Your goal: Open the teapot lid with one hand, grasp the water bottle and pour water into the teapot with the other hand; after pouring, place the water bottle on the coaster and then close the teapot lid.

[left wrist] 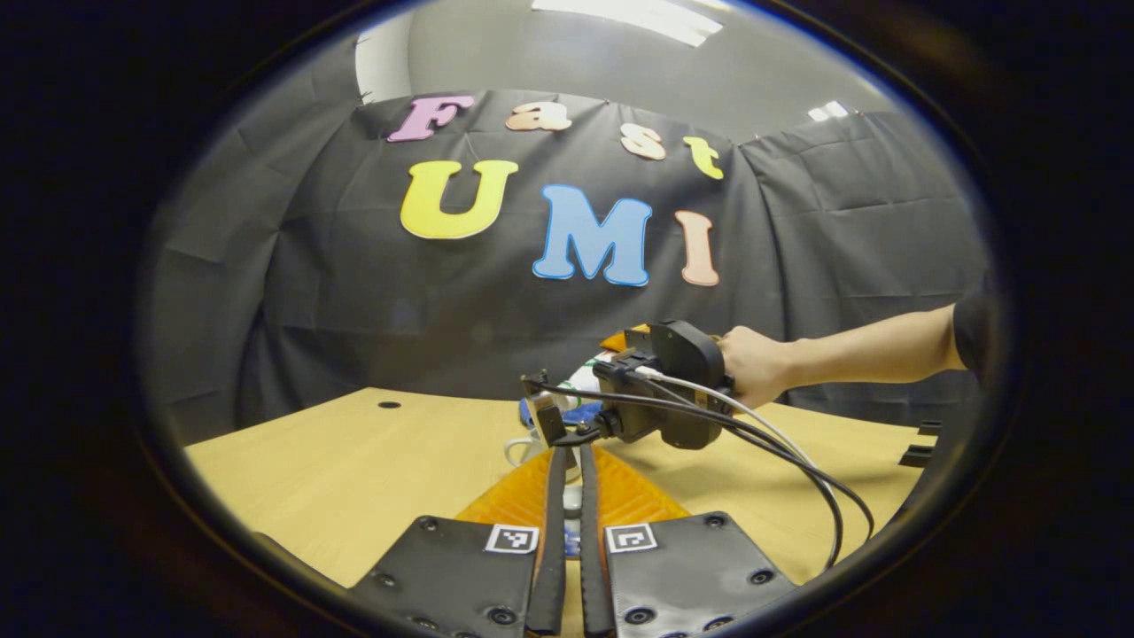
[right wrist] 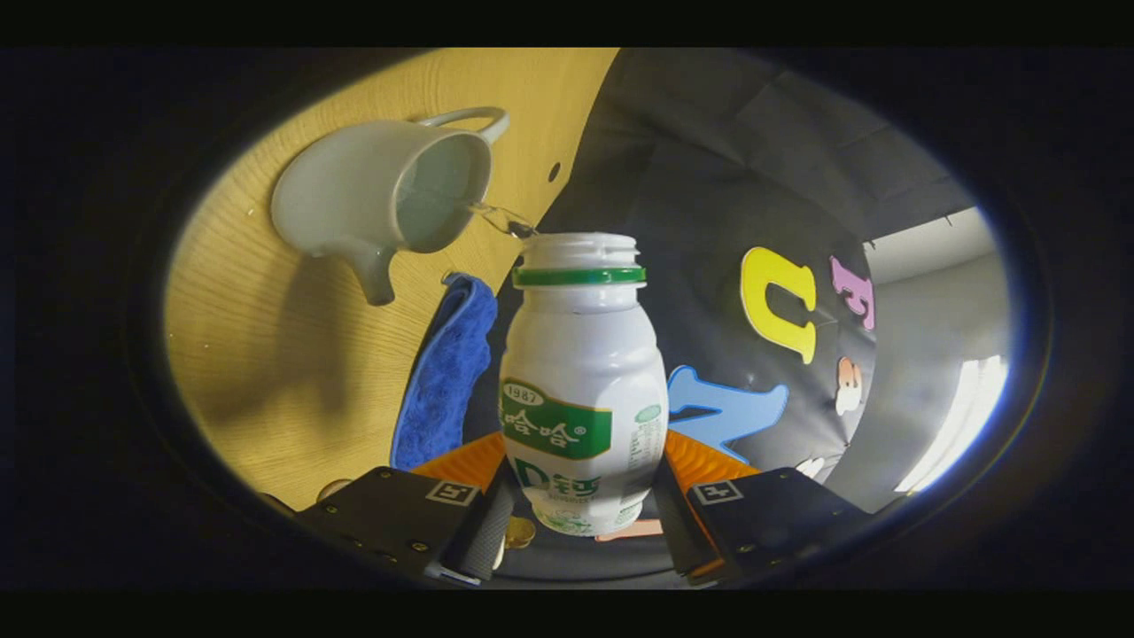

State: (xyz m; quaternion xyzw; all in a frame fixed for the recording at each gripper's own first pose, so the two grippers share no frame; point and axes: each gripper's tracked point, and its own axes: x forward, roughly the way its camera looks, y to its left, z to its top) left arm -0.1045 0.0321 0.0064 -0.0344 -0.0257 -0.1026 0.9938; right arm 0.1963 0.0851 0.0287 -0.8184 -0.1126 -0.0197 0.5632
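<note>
The right claw (right wrist: 580,523) is grasping the water bottle (right wrist: 580,390): in the right gripper view its two fingers press on the lower body of the bottle from both sides. The bottle is white, with a green ring under its open mouth and a green label. It is tipped over for pouring, and a thin stream of water (right wrist: 498,219) goes from its mouth into the open top of the white teapot (right wrist: 381,190). The teapot stands on the wooden worktop (right wrist: 266,354) with its lid off; its handle and its short spout are both visible. Just beside the teapot lies a blue cloth pad (right wrist: 447,372), which is probably the coaster.

In the left gripper view, the left claw (left wrist: 567,478) is nearly closed. Its two fingers are close together, and between their tips there is something small and pale. I cannot tell if this is the teapot lid, so I cannot tell if the claw holds it. Beyond the tips I see a little of the teapot (left wrist: 521,447) and of the blue pad (left wrist: 580,413). Above them a hand (left wrist: 753,368) with a bare forearm holds the other claw's body (left wrist: 669,385), and cables (left wrist: 797,470) hang from it over the worktop (left wrist: 337,470).
</note>
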